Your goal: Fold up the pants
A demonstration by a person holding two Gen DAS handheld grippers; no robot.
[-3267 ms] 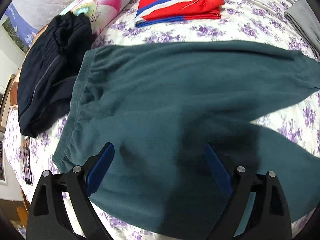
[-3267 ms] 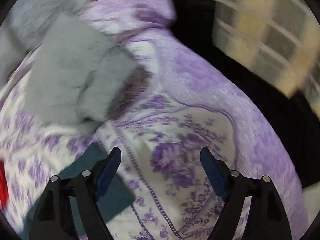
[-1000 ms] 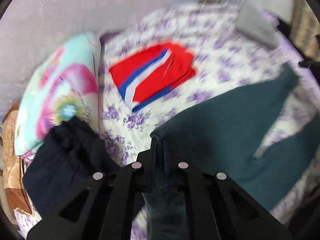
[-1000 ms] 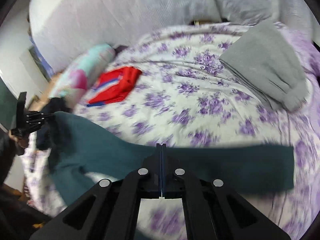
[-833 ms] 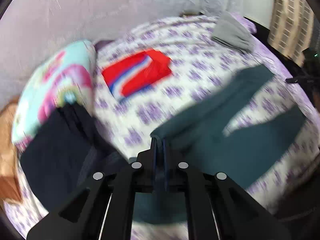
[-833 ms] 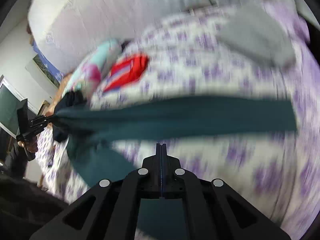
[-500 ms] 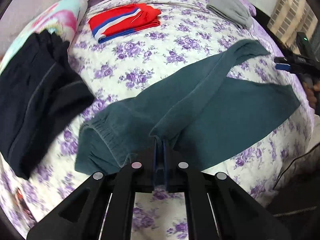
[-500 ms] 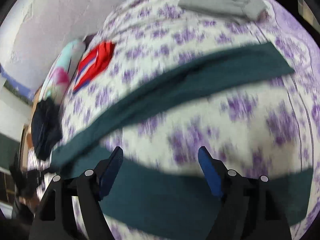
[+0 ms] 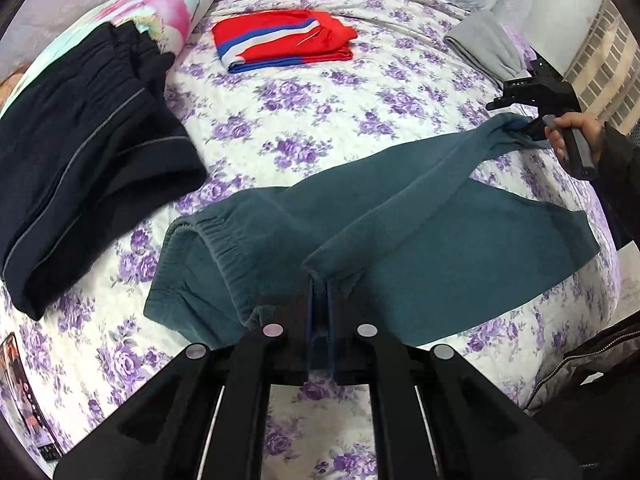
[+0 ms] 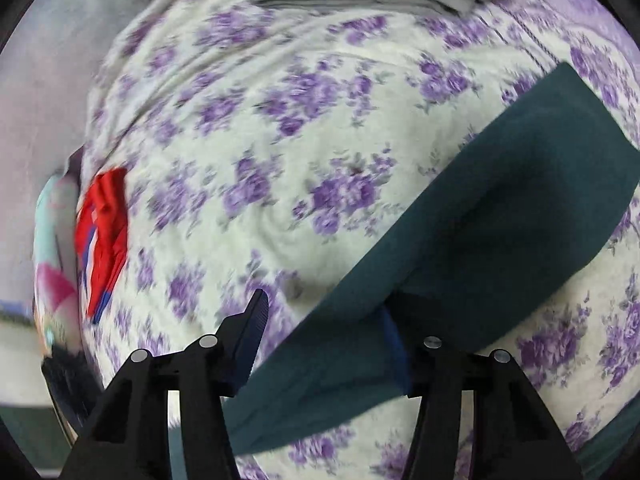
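The dark teal pants point(image 9: 400, 232) lie across the flowered bed, waistband at the left, legs running right. My left gripper point(image 9: 319, 300) is shut on the waistband edge. The far leg stretches to my right gripper point(image 9: 520, 126), seen in the left wrist view at the cuff. In the right wrist view my right gripper point(image 10: 324, 320) is open, and the teal leg point(image 10: 480, 220) lies between and over its fingers, against the right finger point(image 10: 394, 340).
Black pants point(image 9: 80, 152) lie at the left beside a flowered pillow point(image 9: 160, 4). Folded red striped pants point(image 9: 280, 40) and folded grey pants point(image 9: 484, 48) lie at the back. The bed's edge point(image 9: 612, 264) is at the right.
The pants were lifted and swung, then laid down on the bed. My right gripper opened about half a second ago and stays open at the cuff. My left gripper stays shut.
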